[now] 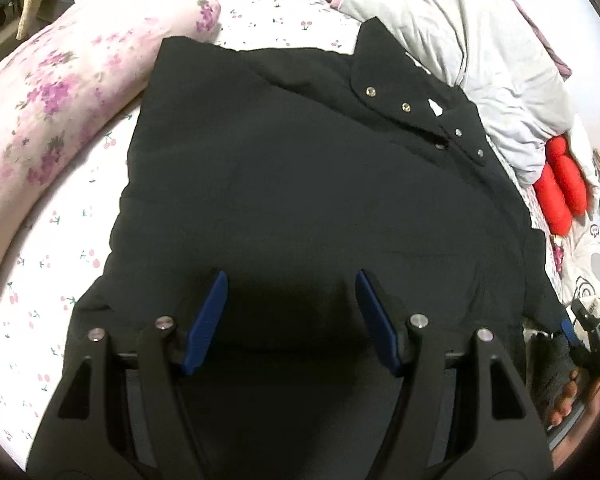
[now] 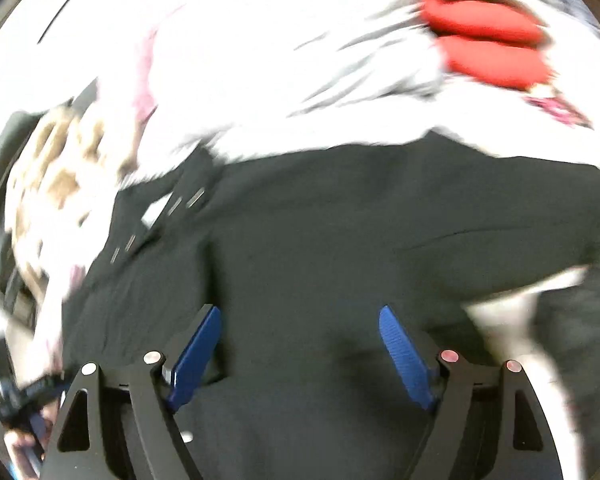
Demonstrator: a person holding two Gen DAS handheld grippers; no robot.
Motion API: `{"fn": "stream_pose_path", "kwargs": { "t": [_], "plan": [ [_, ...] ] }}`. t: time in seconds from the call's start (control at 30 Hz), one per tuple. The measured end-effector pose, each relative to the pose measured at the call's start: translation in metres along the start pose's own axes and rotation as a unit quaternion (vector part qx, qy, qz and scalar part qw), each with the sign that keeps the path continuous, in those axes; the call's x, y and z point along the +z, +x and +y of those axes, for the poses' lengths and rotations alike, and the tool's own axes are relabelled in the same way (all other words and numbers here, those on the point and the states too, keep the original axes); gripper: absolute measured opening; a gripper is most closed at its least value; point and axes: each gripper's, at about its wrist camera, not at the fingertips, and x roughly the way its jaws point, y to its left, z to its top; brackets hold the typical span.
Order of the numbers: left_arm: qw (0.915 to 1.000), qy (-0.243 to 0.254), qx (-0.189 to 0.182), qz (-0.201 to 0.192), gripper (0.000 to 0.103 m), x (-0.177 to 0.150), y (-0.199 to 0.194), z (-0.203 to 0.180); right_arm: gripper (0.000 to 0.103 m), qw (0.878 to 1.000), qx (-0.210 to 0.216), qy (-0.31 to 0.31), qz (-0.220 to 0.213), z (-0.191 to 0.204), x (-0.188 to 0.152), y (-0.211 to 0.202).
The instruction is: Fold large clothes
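At the bottom of the left wrist view, the left gripper (image 1: 290, 312) hovers with jaws apart, nothing between them, over the black jacket (image 1: 300, 168), which fills mid-frame on the cherry-print bedsheet (image 1: 60, 248). The right gripper (image 2: 300, 344) is likewise spread and empty in its blurred view. Next, I judge, pinch only the near hem and fold toward the snap-button placket (image 1: 420, 116) at upper right.

A bed with a cherry-print sheet (image 1: 60, 248), a floral pink bolster (image 1: 60, 92) and a grey-white quilt (image 1: 480, 60).

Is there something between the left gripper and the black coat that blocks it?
Nothing visible does. The left gripper hangs directly over the black coat, jaws open and empty, with only bare coat fabric below.
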Motion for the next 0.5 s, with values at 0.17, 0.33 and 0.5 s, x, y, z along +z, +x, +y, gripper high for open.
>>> {"fn": "stream_pose_path", "kwargs": {
  "t": [0.17, 0.33, 0.5],
  "plan": [
    [0.9993, 0.031, 0.005, -0.02, 0.067, -0.002, -0.004, -0.014, 0.082, 0.982, -0.028, 0.188, 0.012, -0.118, 0.029, -0.003],
    [0.9994, 0.035, 0.003, -0.008, 0.067, 0.0, 0.006, -0.018, 0.081, 0.963, -0.106, 0.241, 0.062, -0.162, 0.054, 0.024],
    [0.9993, 0.037, 0.003, -0.001, 0.067, 0.0, 0.011, -0.02, 0.082, 0.94, -0.11, 0.322, 0.007, -0.173, 0.047, 0.045]
  ]
}}
